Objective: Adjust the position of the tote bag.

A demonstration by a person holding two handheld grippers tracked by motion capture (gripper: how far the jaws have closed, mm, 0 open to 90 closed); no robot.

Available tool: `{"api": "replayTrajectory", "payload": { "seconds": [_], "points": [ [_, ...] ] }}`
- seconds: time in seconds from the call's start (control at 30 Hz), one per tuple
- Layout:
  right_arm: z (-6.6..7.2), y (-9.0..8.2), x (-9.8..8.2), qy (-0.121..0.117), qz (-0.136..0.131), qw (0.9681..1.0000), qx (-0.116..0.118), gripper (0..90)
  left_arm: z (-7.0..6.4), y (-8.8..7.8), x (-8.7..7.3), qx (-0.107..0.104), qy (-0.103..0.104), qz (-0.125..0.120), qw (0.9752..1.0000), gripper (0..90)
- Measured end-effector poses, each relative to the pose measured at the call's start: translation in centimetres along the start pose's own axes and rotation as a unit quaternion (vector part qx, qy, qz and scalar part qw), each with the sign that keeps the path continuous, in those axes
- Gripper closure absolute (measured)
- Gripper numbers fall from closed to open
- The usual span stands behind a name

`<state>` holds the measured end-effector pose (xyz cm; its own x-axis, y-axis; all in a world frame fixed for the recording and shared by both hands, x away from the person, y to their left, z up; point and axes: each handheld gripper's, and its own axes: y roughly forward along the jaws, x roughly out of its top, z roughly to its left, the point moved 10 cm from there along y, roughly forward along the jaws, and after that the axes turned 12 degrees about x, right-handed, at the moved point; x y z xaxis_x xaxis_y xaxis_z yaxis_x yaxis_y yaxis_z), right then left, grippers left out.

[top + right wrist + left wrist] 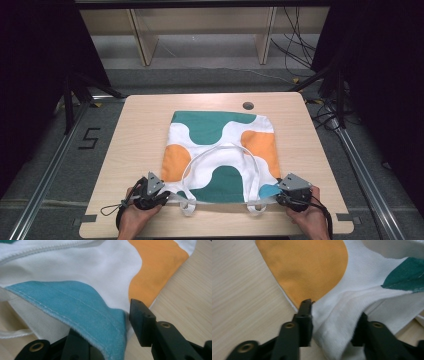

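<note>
Down at the near edge of the table (140, 130), my left gripper (334, 315) has the tote bag's (220, 150) near left corner bunched between its jaws: white cloth fills the gap, the left jaw lying along the bag's side hem beside the orange patch (307, 267), though I can't tell whether the pads truly bite or just bracket the fold. My right gripper (105, 322) sits at the near right corner, where a blue hemmed flap (75, 307) drapes over one jaw while the other stands spread clear to the side of it, so I'd call that side parted, with cloth between but not pinched. The bag lies flat in the middle of the table, its opening toward me, both white handles (220, 150) curving across the printed face. To do this well, I reckon I want both corners gripped evenly, catching every layer at the hem rather than just the top flap; a shallow bite on the right could let the blue edge slip free. Then keep both hands level and moving together so the cloth stays taut. Farther off, the bag's green far edge (210, 122) sits near the table's round hole (248, 105).
</note>
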<state>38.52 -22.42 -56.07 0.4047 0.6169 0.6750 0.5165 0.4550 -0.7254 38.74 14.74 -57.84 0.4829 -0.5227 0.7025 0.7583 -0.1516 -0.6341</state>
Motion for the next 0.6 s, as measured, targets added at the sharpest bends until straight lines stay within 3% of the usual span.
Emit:
{"api": "replayTrajectory", "payload": {
  "seconds": [0.13, 0.2, 0.23, 0.33, 0.37, 0.43, 0.47, 0.53, 0.6],
  "points": [
    [-0.3, 0.0, -0.1, -0.023, 0.003, 0.9997, 0.000, 73.9, 0.2, -0.5, 0.2, -0.011, 0.001, -0.006, 0.9999, 75.7],
    [-0.3, -0.2, -0.3, -0.006, 0.001, 1.0000, 0.002, 76.5, 0.2, -0.7, 0.2, -0.015, 0.001, -0.006, 0.9999, 77.6],
    [-0.4, -0.5, -0.1, -0.006, -0.006, 1.0000, 0.000, 79.5, 0.1, -0.7, 0.3, -0.017, -0.010, -0.010, 0.9998, 78.4],
    [-0.5, -0.8, 0.3, -0.012, -0.017, 0.9998, -0.006, 81.4, 0.2, -1.0, 0.5, -0.014, -0.012, -0.017, 0.9997, 78.7],
    [-0.5, -1.2, 0.7, -0.008, -0.035, 0.9993, -0.008, 82.4, 0.4, -1.4, 0.7, -0.022, -0.019, -0.026, 0.9992, 79.2],
    [-0.6, -1.4, 1.0, -0.012, -0.042, 0.9990, -0.008, 83.1, 0.5, -1.5, 0.7, -0.025, -0.023, -0.028, 0.9990, 79.3],
    [-0.5, -1.6, 1.2, -0.003, -0.050, 0.9987, -0.011, 83.7, 0.4, -1.4, 1.0, -0.020, -0.044, -0.040, 0.9981, 79.4],
    [-0.4, -2.3, 1.6, 0.005, -0.068, 0.9975, -0.018, 85.0, 0.7, -2.0, 0.9, -0.021, -0.015, -0.037, 0.9990, 79.7],
    [-0.4, -2.7, 1.9, -0.003, -0.076, 0.9969, -0.021, 85.3, 0.5, -2.1, 1.3, -0.021, -0.039, -0.050, 0.9978, 79.9]
  ]
}}
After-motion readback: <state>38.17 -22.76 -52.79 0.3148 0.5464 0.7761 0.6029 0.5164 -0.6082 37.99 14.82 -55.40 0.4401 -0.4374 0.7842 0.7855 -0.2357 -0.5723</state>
